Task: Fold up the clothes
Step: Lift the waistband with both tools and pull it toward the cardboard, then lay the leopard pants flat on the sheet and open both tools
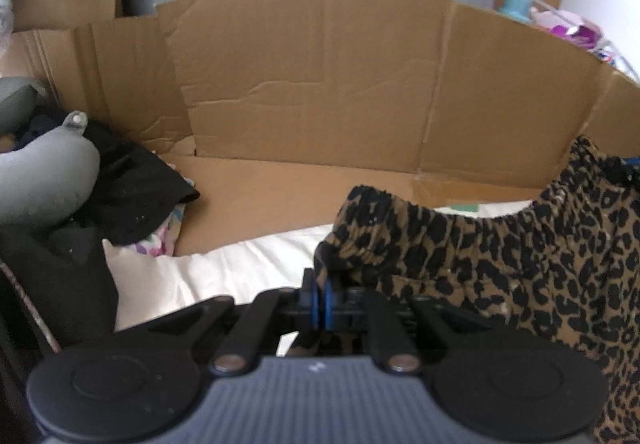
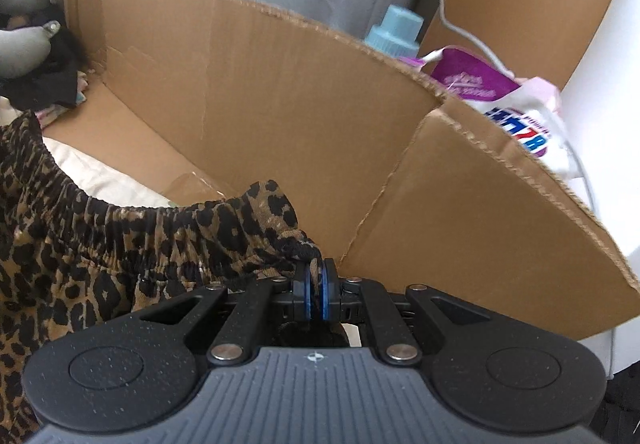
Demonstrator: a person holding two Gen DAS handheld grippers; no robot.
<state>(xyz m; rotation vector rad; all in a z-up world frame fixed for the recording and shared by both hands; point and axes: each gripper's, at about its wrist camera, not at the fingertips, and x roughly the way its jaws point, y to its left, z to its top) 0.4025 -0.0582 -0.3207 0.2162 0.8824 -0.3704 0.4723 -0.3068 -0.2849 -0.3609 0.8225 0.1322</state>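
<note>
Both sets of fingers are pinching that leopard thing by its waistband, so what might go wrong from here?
The left gripper and right gripper each pinch only a small bit of the leopard-print garment's elastic waistband, so a corner might slip out. The waistband sags between them, so the fold may land crooked. The garment hangs close to the cardboard wall and could catch on it.

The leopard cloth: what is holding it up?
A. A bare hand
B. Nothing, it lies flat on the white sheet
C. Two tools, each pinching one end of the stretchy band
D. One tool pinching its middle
C: the left tool is shut on one end of the leopard cloth at its gathered band, and the right tool is shut on the other end, so the band sags between them.
</note>
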